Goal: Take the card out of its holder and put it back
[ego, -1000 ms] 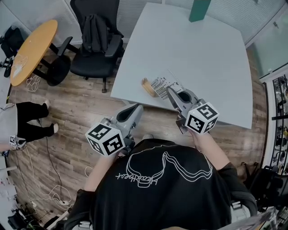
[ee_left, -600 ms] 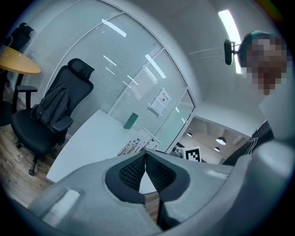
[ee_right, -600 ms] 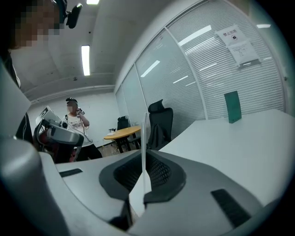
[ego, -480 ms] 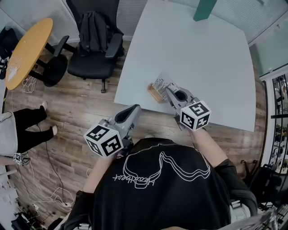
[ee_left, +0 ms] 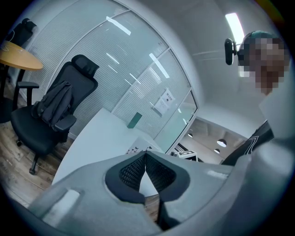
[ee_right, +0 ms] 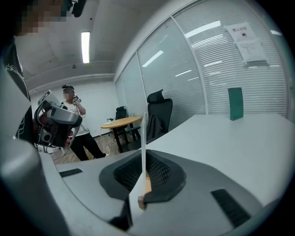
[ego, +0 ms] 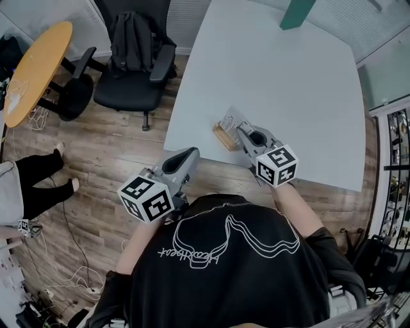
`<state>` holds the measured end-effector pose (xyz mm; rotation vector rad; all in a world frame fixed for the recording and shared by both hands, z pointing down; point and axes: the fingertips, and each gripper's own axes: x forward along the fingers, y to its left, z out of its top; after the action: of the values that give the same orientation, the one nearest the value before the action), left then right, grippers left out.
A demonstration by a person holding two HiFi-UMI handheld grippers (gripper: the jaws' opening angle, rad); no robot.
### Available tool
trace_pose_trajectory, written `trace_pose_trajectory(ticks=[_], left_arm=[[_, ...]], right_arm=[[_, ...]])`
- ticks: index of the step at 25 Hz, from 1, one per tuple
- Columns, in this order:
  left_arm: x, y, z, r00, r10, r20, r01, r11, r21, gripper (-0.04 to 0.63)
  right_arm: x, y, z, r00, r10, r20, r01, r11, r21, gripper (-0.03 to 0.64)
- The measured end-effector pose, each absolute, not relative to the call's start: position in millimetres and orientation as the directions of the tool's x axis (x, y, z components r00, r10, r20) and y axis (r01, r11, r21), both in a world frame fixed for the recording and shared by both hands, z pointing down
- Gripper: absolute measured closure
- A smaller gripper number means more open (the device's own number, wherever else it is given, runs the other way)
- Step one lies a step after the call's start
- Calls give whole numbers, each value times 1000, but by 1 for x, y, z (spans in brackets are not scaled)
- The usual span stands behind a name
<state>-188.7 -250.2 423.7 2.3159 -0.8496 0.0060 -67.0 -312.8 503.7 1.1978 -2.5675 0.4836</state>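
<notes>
Your right gripper [ego: 243, 129], at centre frame in the head view, is pinched narrow on the white card [ego: 230, 119]. In the right gripper view the card shows edge-on, a thin upright line caught between the two dark pads. A sliver of pale wood sits at its foot.

The wooden holder [ego: 223, 136] lies on the white table [ego: 288, 77] just left of and below the card, close to the table's near edge. Whether the card's lower edge is seated in the holder's slot cannot be told from any view.

Your left gripper [ego: 191, 152] hangs lower left of centre, off the table and over the wood floor [ego: 109, 160], well apart from the card and holder. Its own view shows the jaw tips meeting, with nothing between them.

A green block [ego: 296, 13] stands at the table's far side, at the top edge of the frame. A black office chair [ego: 128, 90] with a dark bag [ego: 131, 41] on its seat sits upper left of the table. Beyond it, at the far upper left, is a round yellow table [ego: 35, 61]. In the right gripper view a second person [ee_right: 76, 120] stands at the left, beside that yellow table.
</notes>
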Motion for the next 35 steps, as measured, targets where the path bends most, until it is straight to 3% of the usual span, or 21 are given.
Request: trace_pose_trajectory(ticks=[35], left_arm=[[-201,-261,446,778,-577,250,-590,-532,607,581]], right_arm=[[-75,-311,556,-599,-673,435,-794,567,-217,592]])
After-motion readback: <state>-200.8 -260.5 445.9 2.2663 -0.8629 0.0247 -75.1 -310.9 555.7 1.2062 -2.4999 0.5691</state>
